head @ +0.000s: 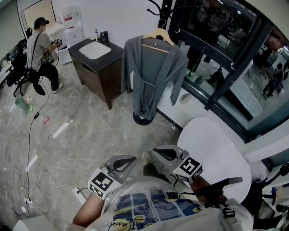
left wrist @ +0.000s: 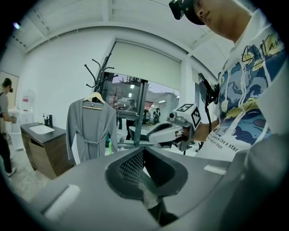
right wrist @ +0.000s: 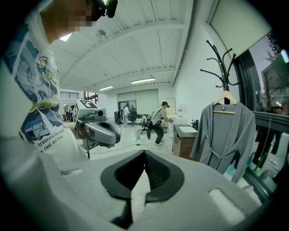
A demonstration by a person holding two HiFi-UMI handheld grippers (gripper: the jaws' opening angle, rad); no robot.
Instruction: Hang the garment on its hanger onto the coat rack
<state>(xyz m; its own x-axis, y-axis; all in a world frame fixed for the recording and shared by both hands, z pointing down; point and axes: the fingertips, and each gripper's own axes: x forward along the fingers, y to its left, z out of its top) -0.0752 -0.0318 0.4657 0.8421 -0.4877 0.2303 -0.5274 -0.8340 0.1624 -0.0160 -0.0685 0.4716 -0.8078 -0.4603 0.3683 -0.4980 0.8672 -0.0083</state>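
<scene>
A grey robe (head: 153,74) hangs on a wooden hanger (head: 158,35) from the black coat rack (head: 165,9) by the window. It also shows in the left gripper view (left wrist: 90,128) and the right gripper view (right wrist: 228,135). Both grippers are held low, close to the person's chest and well away from the robe. My left gripper (head: 122,163) has its jaws together with nothing between them (left wrist: 143,150). My right gripper (head: 159,153) is likewise shut and empty (right wrist: 144,152). The two point towards each other.
A dark cabinet with a white sink (head: 97,56) stands left of the rack. A round white table (head: 216,153) is on the right beside the person. Another person (head: 39,49) works at the far left. Cables (head: 31,135) trail over the marble floor.
</scene>
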